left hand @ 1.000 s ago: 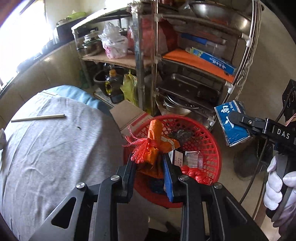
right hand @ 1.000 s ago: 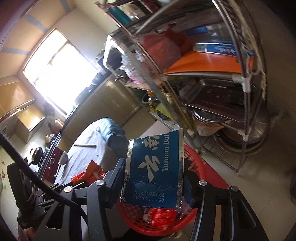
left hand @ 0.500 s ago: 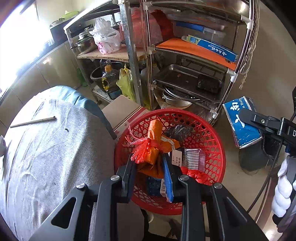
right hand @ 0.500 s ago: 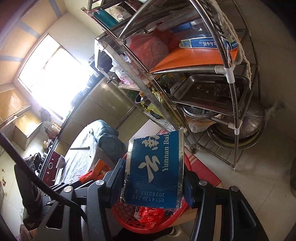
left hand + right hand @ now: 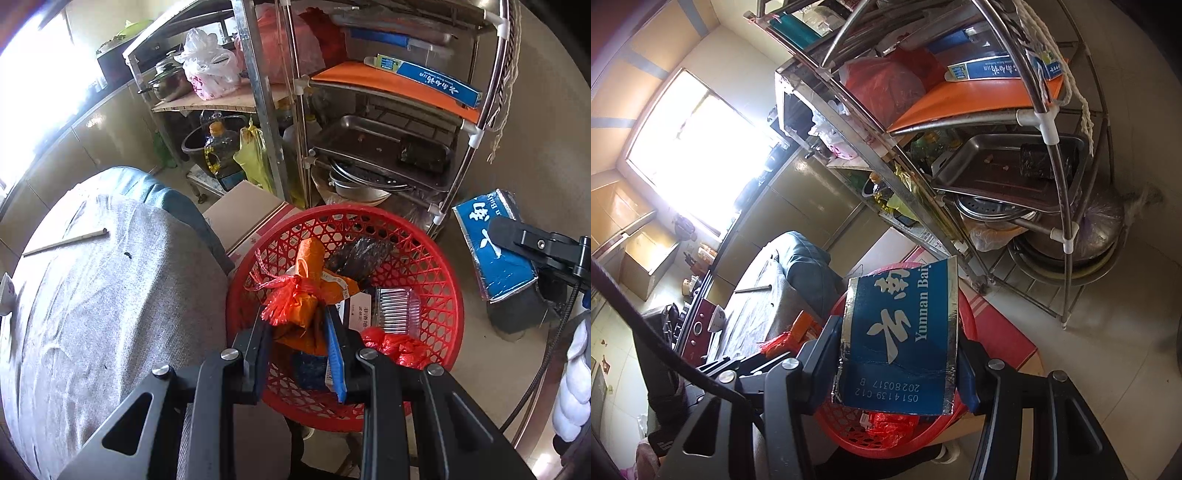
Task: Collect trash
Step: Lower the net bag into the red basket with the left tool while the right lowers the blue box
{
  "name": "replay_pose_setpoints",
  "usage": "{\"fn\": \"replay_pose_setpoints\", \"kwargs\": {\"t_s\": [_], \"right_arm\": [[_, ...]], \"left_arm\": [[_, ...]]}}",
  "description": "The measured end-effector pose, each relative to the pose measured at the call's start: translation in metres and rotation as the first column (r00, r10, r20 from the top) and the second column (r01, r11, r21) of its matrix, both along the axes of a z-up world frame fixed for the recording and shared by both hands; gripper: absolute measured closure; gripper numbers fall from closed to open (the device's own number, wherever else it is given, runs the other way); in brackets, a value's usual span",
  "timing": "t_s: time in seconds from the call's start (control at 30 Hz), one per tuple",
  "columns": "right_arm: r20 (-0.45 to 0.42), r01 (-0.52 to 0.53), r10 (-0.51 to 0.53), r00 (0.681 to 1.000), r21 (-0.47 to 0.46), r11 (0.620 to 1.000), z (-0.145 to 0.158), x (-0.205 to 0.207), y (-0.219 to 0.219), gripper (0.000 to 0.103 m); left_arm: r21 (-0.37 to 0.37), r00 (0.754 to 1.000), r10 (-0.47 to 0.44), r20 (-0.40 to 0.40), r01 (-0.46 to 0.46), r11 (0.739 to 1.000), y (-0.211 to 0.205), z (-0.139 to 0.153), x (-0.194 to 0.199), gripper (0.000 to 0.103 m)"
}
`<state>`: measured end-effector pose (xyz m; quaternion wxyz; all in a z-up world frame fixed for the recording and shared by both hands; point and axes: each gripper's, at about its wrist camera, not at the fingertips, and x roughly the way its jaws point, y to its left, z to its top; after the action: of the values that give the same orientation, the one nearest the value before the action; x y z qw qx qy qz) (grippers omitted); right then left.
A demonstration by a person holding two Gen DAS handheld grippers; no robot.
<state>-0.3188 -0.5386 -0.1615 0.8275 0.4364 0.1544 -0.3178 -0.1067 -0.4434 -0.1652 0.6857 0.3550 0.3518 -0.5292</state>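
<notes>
Landmark: the round red plastic lattice basket (image 5: 439, 258), beside the grey-clothed table (image 5: 103, 302) and in front of the steel wire shelving rack (image 5: 465, 155).
Left tool: the left gripper (image 5: 301, 343) is closed on a crumpled orange wrapper tied with red plastic netting (image 5: 295, 306), held directly above the basket's near half.
Right tool: the right gripper (image 5: 897, 354) is clamped across a flattened blue foil-edged medicine carton (image 5: 905, 332).
Key relation: in the left wrist view the carton (image 5: 491, 247) is seen outside the basket's right rim, long axis roughly upright; the basket lies to its left and below.
Nearer hand: the left, judged ready for release.
Contents: wrappers and a clear ribbed tray (image 5: 397, 306) are already inside the basket.
</notes>
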Motion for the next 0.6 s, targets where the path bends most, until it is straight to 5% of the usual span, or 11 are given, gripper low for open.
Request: {"fn": "replay_pose_setpoints", "kwargs": {"t_s": [0.6], "right_arm": [[-0.014,-0.028,0.028,1.000,0.030,0.999,-0.010,0.015,-0.001,0.045]], "left_arm": [[0.036,1.000,-0.002,-0.019,0.003,0.999,-0.009,-0.017,0.004,0.074]]}}
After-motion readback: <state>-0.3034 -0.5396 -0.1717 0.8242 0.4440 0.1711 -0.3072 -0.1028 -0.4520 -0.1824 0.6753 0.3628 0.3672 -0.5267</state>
